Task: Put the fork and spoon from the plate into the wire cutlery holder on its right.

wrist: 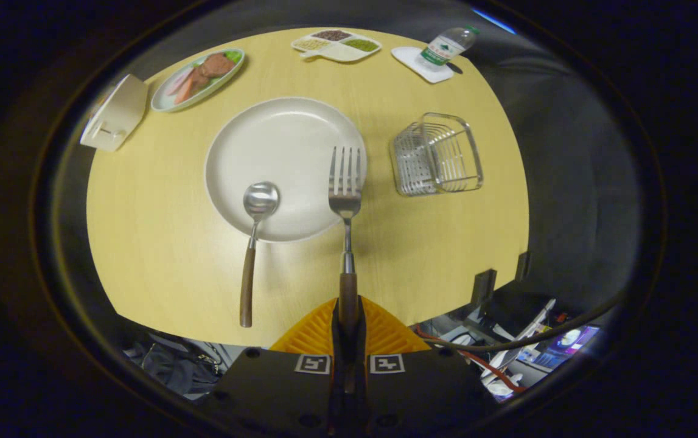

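On round pale-wood table (160, 255), L to R: wood-handled steel spoon (254, 237), bowl on white round plate (275, 146), handle off rim toward gripper. Wood-handled steel fork (345, 201) w/ tines over plate's R edge, handle pinched between closed fingers of gripper (349, 319). Wire cutlery holder (437, 155) just R of plate, apart.

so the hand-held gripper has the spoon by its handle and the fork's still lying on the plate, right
Swapped. In the gripper view the hand-held gripper is shut on the fork by its handle; the spoon lies with its bowl on the plate.
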`<state>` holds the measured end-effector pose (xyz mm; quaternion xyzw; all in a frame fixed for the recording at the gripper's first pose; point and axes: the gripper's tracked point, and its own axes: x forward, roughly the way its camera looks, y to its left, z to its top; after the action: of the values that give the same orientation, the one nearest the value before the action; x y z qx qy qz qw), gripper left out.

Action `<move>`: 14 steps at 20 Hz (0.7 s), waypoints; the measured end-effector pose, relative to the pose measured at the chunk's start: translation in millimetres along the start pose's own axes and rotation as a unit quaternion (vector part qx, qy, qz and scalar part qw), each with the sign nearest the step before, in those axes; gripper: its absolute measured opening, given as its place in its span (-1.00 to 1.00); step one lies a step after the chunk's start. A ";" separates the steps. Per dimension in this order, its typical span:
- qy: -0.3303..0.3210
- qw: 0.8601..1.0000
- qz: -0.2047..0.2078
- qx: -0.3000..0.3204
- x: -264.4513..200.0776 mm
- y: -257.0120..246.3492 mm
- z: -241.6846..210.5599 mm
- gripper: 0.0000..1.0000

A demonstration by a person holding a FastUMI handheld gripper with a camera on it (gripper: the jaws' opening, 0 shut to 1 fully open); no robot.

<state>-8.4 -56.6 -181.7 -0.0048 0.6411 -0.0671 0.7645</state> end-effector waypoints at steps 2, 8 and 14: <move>0.014 1.000 0.003 0.016 -12.6 -16.9 3.4 -0.81; 0.032 0.997 0.010 0.071 -17.7 -66.0 29.8 -0.81; 0.085 0.992 0.027 0.089 10.7 -79.9 43.1 -0.81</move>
<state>28.0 -140.3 -177.1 0.0865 0.6950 -0.1031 0.7063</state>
